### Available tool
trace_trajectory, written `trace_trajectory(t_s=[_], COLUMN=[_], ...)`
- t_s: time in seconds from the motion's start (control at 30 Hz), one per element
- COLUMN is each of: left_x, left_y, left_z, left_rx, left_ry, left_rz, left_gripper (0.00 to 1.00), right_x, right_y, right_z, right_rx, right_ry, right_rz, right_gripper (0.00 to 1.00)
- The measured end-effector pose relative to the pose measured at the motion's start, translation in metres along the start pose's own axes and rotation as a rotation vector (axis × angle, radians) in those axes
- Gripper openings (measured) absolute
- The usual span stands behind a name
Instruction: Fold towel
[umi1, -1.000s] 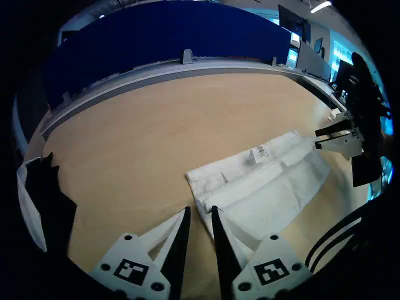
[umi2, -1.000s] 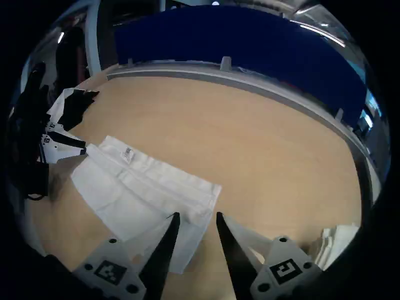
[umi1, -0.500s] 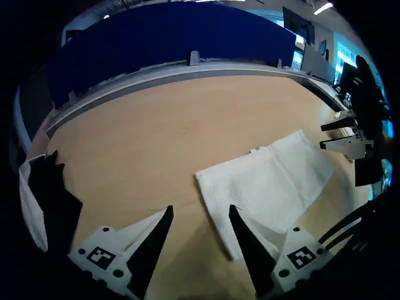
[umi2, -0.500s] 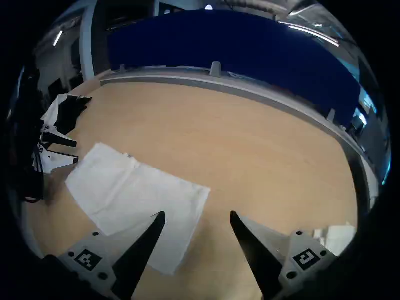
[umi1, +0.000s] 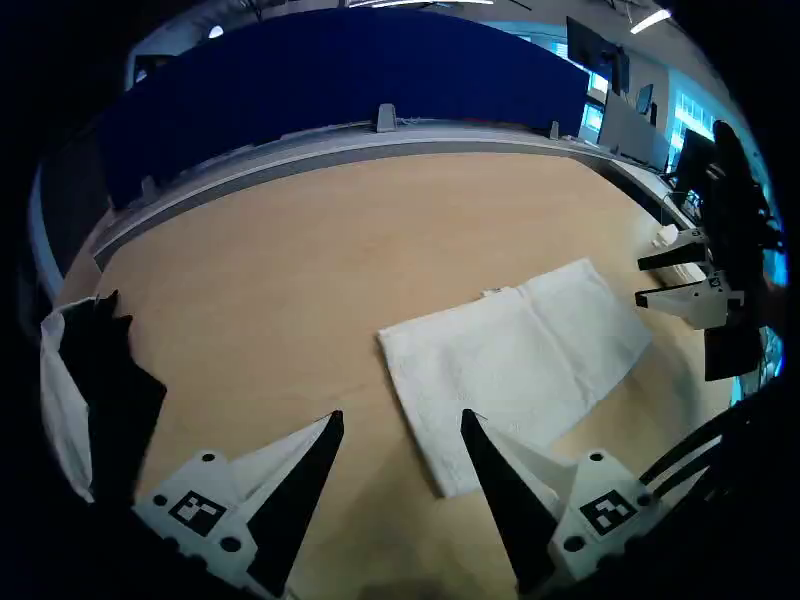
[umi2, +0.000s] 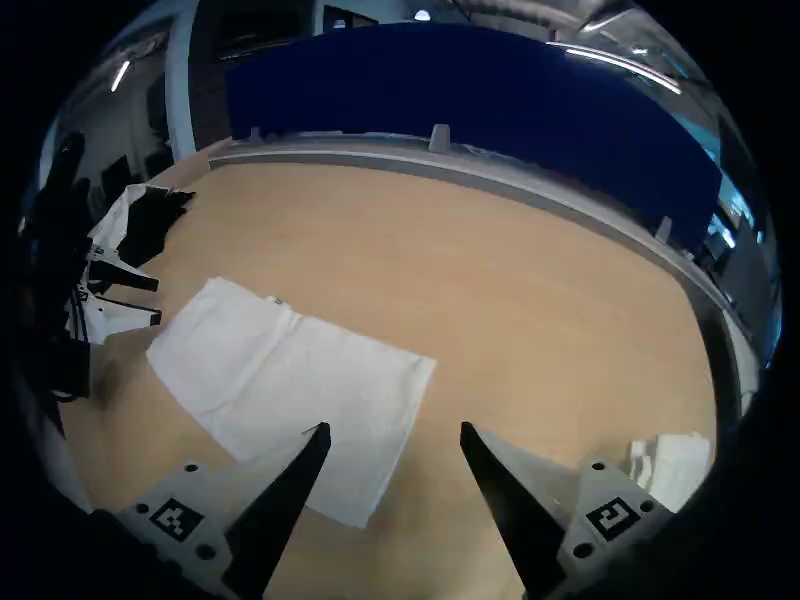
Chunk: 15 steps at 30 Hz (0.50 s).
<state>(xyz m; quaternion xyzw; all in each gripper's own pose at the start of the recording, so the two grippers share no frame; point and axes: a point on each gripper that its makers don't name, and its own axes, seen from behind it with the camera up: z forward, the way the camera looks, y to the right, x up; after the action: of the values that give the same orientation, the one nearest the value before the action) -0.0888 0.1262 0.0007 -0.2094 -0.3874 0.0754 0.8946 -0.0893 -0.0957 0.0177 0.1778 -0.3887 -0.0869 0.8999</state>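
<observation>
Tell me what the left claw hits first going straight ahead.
Likely the wooden tabletop, right beside a corner of the white towel; the left claw is open, so one finger may catch the towel's edge. Depth unclear.

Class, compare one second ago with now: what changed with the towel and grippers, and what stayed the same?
Both the left gripper and right gripper opened, letting go of the towel, which now lies flat, folded over. The black cloth stayed put.
</observation>
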Motion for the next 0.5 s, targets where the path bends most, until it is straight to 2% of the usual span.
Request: trace_trajectory(t_s=[0.27, 0.5], left_x=[-0.016, -0.026], left_y=[0.004, 0.001], left_z=[-0.021, -0.036], left_rx=[0.009, 0.043], left_ry=[-0.008, -0.006], left_rz=[-0.023, -0.047], left_gripper=[0.87, 0.87], right_x=[-0.016, -0.025], right_y=[-0.002, -0.006], right_z=[-0.017, -0.021], right_rx=[0.006, 0.044], right_ry=[-0.005, -0.021], right_rz=[0.008, -0.039], right_gripper=[1.0, 1.0])
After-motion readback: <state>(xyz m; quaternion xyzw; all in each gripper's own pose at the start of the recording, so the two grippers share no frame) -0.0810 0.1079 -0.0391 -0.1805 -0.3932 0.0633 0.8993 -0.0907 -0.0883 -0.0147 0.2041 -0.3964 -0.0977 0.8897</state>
